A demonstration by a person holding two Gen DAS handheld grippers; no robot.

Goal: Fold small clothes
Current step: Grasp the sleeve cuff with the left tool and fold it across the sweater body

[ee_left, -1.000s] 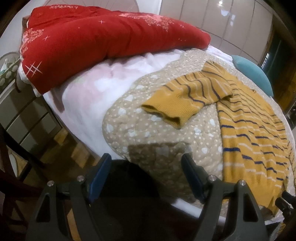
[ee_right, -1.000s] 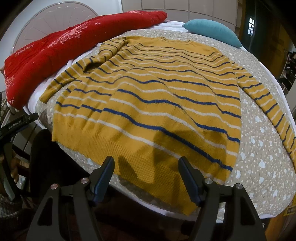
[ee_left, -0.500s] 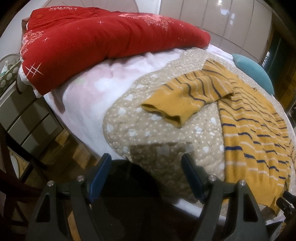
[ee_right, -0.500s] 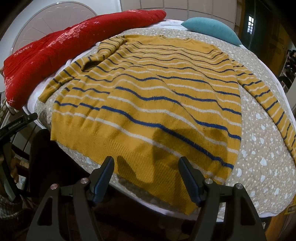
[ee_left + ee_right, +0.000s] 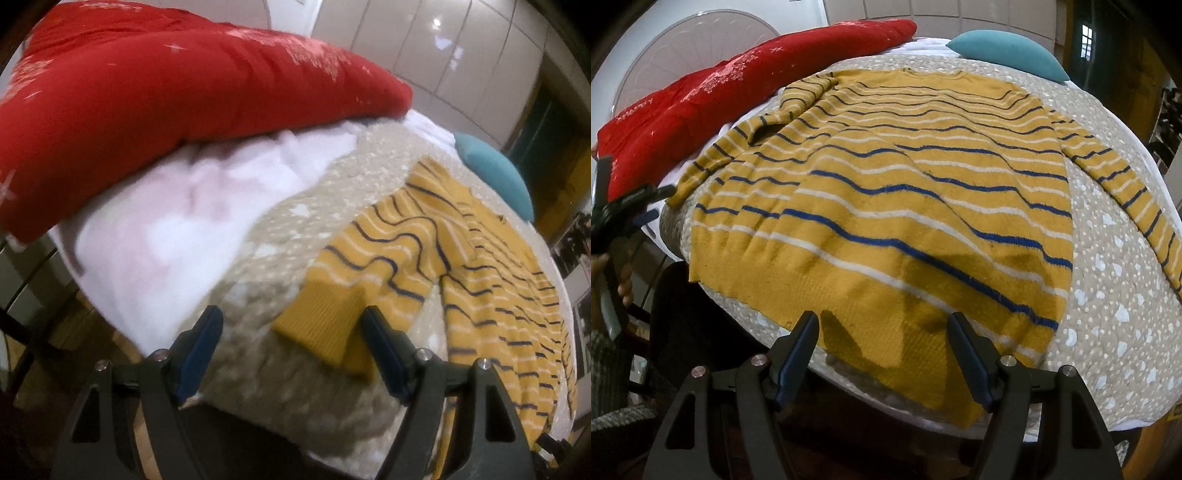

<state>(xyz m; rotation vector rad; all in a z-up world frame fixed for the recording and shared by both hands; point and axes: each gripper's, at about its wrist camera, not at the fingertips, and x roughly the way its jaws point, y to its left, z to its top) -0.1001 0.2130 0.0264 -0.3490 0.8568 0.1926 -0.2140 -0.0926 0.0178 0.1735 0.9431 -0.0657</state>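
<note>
A mustard sweater (image 5: 894, 206) with blue and white stripes lies flat and face up on the bed, both sleeves spread out. My right gripper (image 5: 882, 332) hangs open just above the middle of its hem, nothing between the jaws. In the left wrist view the sweater's sleeve (image 5: 384, 266) ends in a ribbed cuff (image 5: 325, 325). My left gripper (image 5: 291, 326) is open, and the cuff lies between its jaws toward the right one; whether it touches the cuff I cannot tell. The left gripper (image 5: 631, 206) also shows at the left edge of the right wrist view, held by a hand.
The sweater rests on a beige dotted quilt (image 5: 1119, 317) over a round-looking bed. A red duvet (image 5: 177, 96) is piled along the left side above a pale pink blanket (image 5: 177, 236). A teal cushion (image 5: 1008, 51) lies at the far end. Wooden floor (image 5: 70, 343) shows below left.
My left gripper has moved forward toward the sleeve cuff, which now lies between its jaws instead of well ahead. The right gripper has stayed at the hem.
</note>
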